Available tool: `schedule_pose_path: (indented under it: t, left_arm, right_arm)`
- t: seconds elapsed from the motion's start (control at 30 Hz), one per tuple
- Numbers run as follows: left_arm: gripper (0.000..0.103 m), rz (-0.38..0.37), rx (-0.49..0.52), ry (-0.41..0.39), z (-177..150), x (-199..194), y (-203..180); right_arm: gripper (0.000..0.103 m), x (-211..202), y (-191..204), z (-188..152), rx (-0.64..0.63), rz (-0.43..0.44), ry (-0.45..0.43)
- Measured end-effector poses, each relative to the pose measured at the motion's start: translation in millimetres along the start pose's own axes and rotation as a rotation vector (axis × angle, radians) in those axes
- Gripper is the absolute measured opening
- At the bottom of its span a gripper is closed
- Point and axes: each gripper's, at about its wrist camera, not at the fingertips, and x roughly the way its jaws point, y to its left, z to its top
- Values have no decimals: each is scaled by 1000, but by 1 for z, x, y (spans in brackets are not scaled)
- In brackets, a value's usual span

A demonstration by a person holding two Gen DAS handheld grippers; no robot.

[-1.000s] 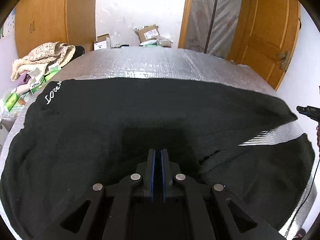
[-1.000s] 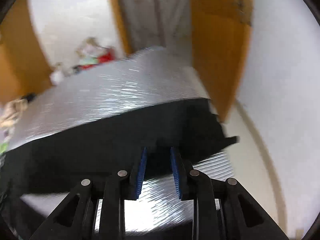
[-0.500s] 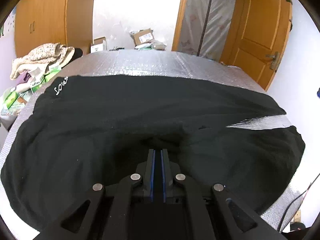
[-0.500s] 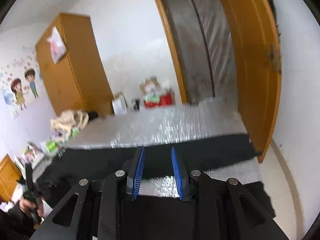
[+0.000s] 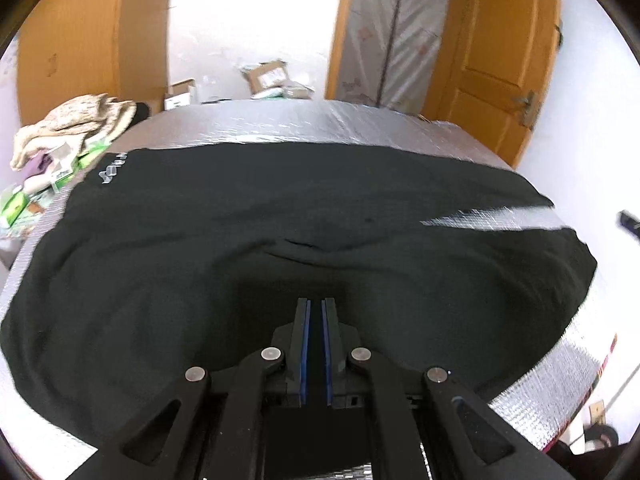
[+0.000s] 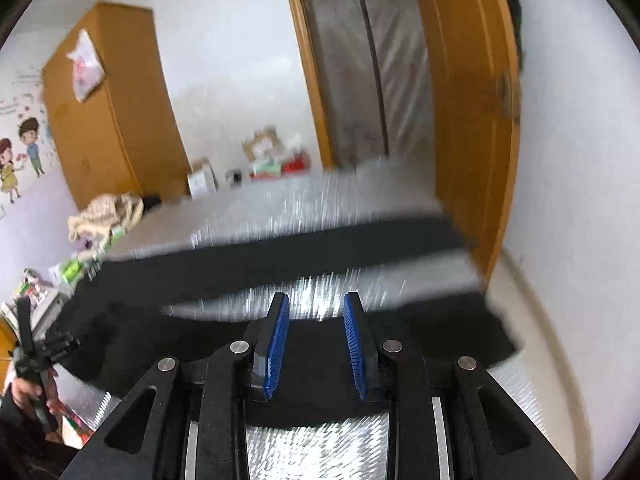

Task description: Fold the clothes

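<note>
left wrist: left tool (image 5: 315, 308) pinched nearly closed over black garment (image 5: 200, 240); right tool (image 6: 316, 308) wide.

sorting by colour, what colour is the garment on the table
Black garment, small white lettering; left wrist view.

**A bright room with orange-wood fittings**

White walls (image 5: 248, 20) enclose the room. A tall orange-brown wooden wardrobe (image 6: 112, 108) stands against the left wall, which carries cartoon stickers of two children (image 6: 20, 152). A panelled orange wooden door (image 5: 500, 60) stands open at the right, beside a doorway covered in translucent plastic sheeting (image 5: 392, 32). Cardboard boxes (image 5: 268, 76) sit on the floor past the far edge of a silver foil-covered surface (image 5: 320, 124). A beige crumpled blanket (image 5: 76, 120) lies heaped off its far left corner.
</note>
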Motion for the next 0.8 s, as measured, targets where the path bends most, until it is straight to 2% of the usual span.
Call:
schedule_pose_path:
  t: [0.17,0.33,0.43,0.6,0.7,0.8]
  left_arm:
    - [5,-30,89,48,-12,15,-28]
    - [6,-7,167,49,-23,11,-35]
    - [6,-44,124,48,-30,4,-24]
    - [5,-55,67,39,-31,-2,-16]
    - [5,-5,23,3,-29,-10,-6]
    - [5,85,-83,-32,-29,-21,26]
  right_arm:
    - [29,53,39,-38,-46,53,139]
    - [29,74,43,-58,-92,94,228]
    - [29,71,38,-62,-107,114,254]
    - [30,71,69,-62,-182,201,242]
    - [30,71,88,-61,-227,253,234]
    - [30,70,106,-61,-272,306,227]
